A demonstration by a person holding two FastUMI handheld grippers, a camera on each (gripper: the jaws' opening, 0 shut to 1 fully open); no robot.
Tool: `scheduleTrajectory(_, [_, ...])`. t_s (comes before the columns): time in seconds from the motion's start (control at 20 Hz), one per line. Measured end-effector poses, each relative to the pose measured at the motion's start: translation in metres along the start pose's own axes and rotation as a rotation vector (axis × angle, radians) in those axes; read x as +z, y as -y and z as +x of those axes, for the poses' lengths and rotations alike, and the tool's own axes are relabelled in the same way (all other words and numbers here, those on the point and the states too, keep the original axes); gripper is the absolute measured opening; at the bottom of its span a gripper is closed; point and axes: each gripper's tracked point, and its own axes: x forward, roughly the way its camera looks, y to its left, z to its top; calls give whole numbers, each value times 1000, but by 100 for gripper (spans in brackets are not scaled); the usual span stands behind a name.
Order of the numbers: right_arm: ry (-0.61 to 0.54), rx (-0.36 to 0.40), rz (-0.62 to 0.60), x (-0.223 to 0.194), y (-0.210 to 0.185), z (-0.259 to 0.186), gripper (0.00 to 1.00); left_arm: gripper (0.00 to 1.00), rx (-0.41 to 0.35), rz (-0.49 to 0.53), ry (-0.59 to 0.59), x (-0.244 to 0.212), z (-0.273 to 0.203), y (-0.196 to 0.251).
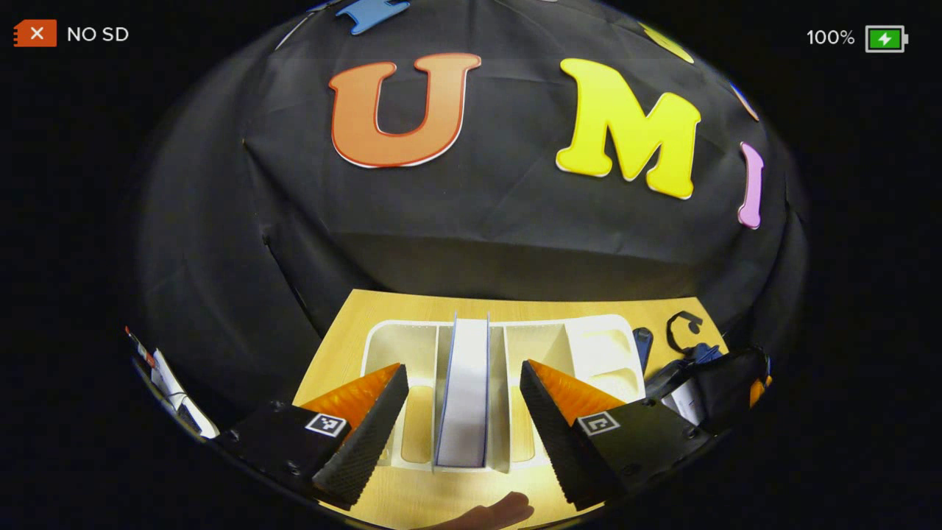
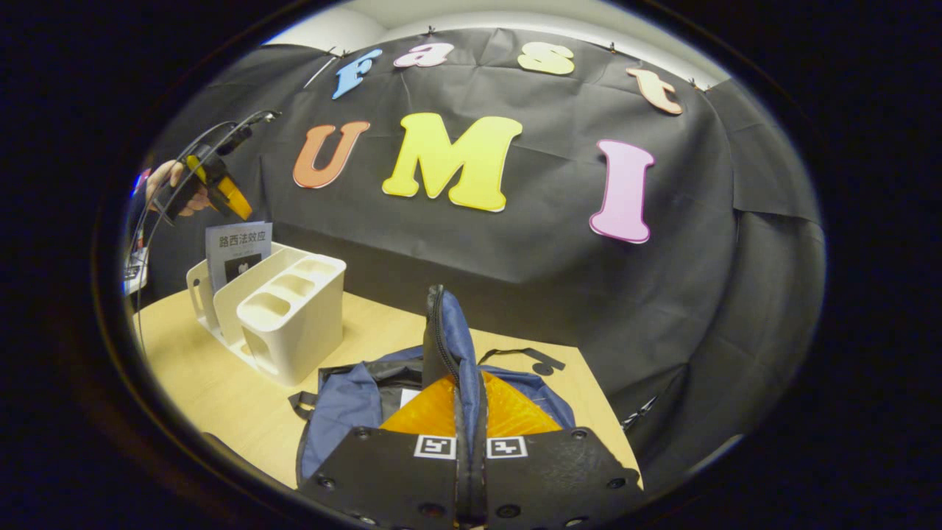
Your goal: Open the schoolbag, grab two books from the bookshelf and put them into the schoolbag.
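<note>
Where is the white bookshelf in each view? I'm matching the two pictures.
Left gripper view: the white bookshelf sits low centre on the table, seen from above, a book standing in it between the left gripper fingers.
Right gripper view: it stands at left, beyond the schoolbag.
Shared landmark: that upright book.

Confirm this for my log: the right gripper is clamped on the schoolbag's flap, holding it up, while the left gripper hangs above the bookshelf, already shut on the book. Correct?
Not quite. In the left gripper view the left gripper is open: its fingers stand apart on either side of the book upright in the bookshelf, not pressing it. The rest holds: the right gripper view shows the right gripper clamped on the schoolbag's flap, holding it up.
</note>
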Motion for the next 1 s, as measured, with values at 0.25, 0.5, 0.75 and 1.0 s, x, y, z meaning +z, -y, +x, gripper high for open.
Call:
scheduleTrajectory(0.25, [7,-9,19,-7,3,-7,0,97,-6,14,-127,-24,32,-1])
scheduleTrajectory(0.5, [-4,1,62,-17,7,-6,1,87,8,12,-291,-56,40,3])
scheduleTrajectory(0.75, [-4,6,68,-18,9,-4,0,53,-5,14,-343,-64,41,6])
scheduleTrajectory(1.0, [-4,15,72,-19,7,-4,0,46,-3,-27,-357,-71,31,8])
